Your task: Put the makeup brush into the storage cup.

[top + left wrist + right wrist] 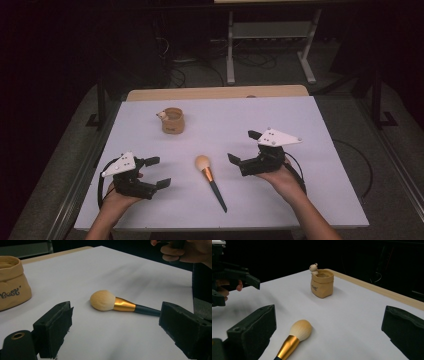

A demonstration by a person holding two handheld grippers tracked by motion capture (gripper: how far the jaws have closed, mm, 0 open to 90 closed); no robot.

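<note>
A makeup brush (210,179) with a tan head, gold ferrule and dark handle lies flat on the white table top (280,200), head toward the far side. It lies between my two grippers, touching neither. My left gripper (157,171) stands open to the brush's left, jaws pointing right; its own view has the brush (117,303) lying ahead between the jaws (116,327). My right gripper (243,146) is open to the brush's right, jaws pointing left; its view shows the brush head (298,332) low between the jaws (329,332). A tan sack-shaped pot (173,120) stands upright farther back.
The pot (322,283) carries a small animal figure on its rim; it also appears as the pot (11,281) at the left edge. A wooden strip (215,92) runs along the table's far edge. Dark floor, cables and a metal stand lie beyond.
</note>
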